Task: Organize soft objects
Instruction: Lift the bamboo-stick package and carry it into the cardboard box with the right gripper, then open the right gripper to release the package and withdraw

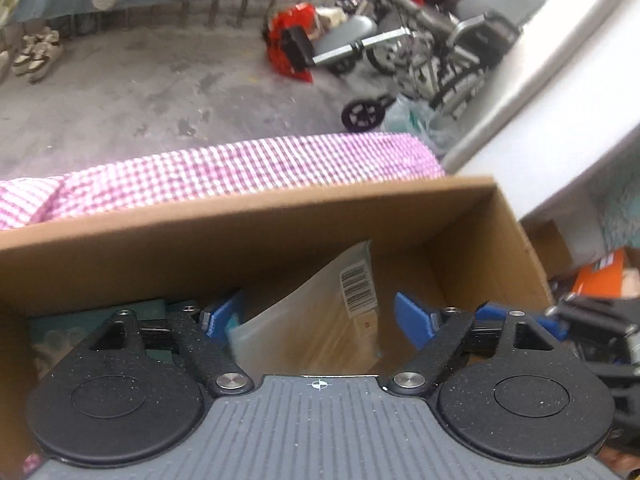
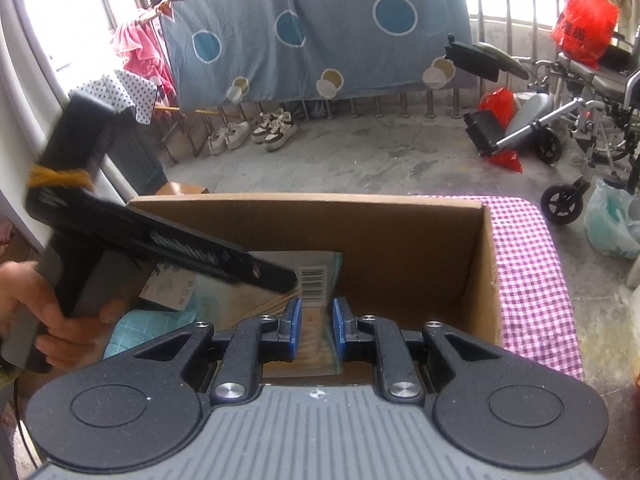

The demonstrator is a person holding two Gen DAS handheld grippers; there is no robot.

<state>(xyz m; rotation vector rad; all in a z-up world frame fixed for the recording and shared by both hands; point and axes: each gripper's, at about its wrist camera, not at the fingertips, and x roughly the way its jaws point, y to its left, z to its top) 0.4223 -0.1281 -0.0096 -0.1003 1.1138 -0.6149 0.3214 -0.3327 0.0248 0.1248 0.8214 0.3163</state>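
An open cardboard box [image 1: 240, 220] [image 2: 400, 248] stands on a purple checked cloth [image 1: 240, 164] [image 2: 528, 280]. Inside it leans a clear plastic packet [image 1: 304, 312] [image 2: 320, 276] with a barcode label. Beside that lie a teal quilted soft item [image 2: 136, 332] and a dark green pack [image 1: 60, 336]. My left gripper [image 1: 316, 316] hangs over the box with its blue pads wide apart, open. The packet shows between them and they do not press on it. In the right wrist view the left gripper's body [image 2: 160, 240] is held by a hand [image 2: 40, 312]. My right gripper [image 2: 317, 328] hovers at the box's near edge, shut, with nothing between its pads.
Beyond the box is a concrete floor with wheelchairs [image 2: 580, 120] [image 1: 440, 52] and red bags at the right. Shoes [image 2: 256, 130] stand under a hanging blue sheet [image 2: 320, 40]. A green plastic bag [image 2: 612, 220] lies right of the cloth. A white wall [image 1: 560, 92] rises at the right.
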